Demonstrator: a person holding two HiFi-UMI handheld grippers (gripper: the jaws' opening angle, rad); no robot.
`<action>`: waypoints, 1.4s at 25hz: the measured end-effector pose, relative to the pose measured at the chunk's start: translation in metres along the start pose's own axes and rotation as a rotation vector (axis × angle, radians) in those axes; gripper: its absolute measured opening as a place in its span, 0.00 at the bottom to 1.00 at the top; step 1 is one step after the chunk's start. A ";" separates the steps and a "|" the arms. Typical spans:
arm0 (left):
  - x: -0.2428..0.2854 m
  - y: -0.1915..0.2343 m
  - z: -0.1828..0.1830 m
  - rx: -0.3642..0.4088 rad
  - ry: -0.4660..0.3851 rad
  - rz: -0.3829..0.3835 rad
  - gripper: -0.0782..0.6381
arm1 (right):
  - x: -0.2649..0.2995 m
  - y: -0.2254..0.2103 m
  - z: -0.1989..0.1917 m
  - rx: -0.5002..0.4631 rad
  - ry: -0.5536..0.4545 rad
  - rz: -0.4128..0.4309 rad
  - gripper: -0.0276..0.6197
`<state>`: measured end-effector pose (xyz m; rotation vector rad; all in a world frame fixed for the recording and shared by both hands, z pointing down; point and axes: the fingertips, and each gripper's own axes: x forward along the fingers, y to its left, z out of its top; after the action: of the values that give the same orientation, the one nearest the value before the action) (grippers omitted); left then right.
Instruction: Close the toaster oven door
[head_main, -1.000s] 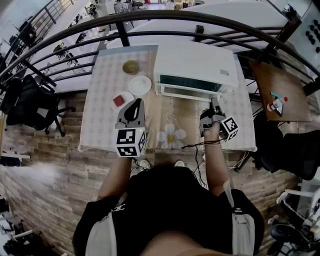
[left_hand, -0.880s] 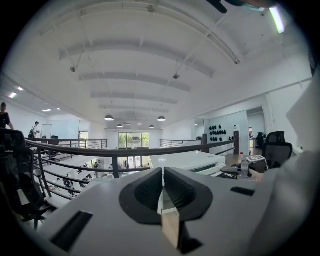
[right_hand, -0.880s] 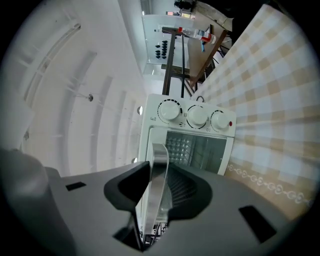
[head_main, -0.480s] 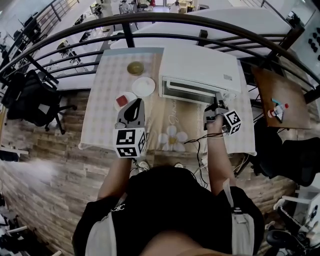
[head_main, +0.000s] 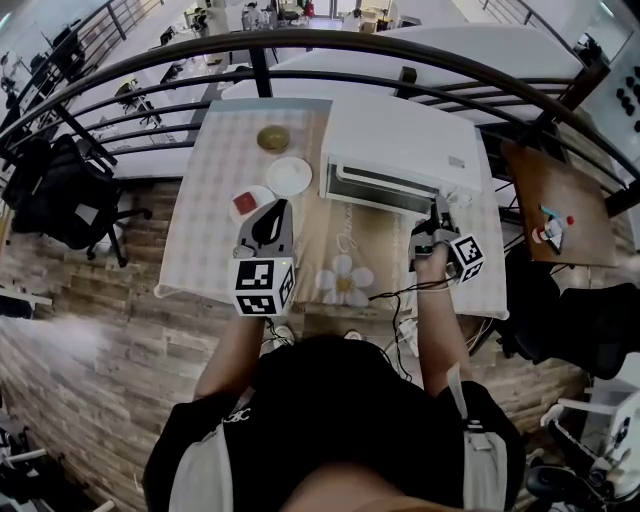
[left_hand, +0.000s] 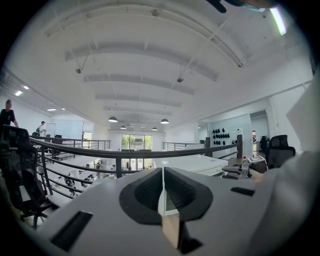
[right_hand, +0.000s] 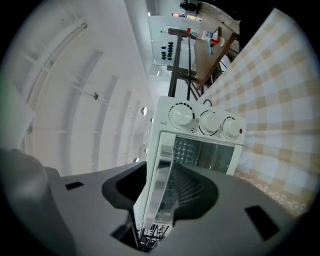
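The white toaster oven (head_main: 400, 140) stands at the back right of the checked table (head_main: 215, 215). Its glass door (head_main: 385, 190) stands up against the oven front. My right gripper (head_main: 438, 212) is at the door's right end. In the right gripper view the chrome door handle (right_hand: 162, 187) runs between the jaws of the right gripper (right_hand: 161, 172), which are opening wide around it. My left gripper (head_main: 270, 222) hovers over the table's middle, left of the oven. Seen in its own view, the left gripper (left_hand: 163, 200) is shut on nothing.
A white plate (head_main: 289, 176), a small bowl (head_main: 272, 138) and a dish with something red (head_main: 245, 203) sit left of the oven. A black railing (head_main: 300, 45) runs behind the table. A wooden side table (head_main: 555, 200) stands to the right. Three knobs (right_hand: 207, 121) line the oven front.
The oven door has swung up from partly open to against the front. My right gripper moved forward with the handle, and its jaws have spread. The left gripper has stayed in place.
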<state>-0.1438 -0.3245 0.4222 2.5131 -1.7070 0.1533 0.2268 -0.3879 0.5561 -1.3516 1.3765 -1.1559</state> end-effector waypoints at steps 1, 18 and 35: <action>0.000 -0.001 0.000 0.001 0.001 -0.002 0.14 | -0.005 0.007 -0.001 -0.034 0.003 0.009 0.29; 0.016 -0.035 0.000 0.004 -0.003 -0.096 0.14 | -0.077 0.199 -0.068 -1.313 -0.142 0.272 0.05; 0.016 -0.041 0.001 0.013 -0.006 -0.124 0.14 | -0.089 0.180 -0.098 -1.425 -0.075 0.222 0.05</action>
<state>-0.0996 -0.3241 0.4221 2.6223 -1.5512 0.1476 0.0984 -0.2974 0.3966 -1.9908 2.3242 0.2292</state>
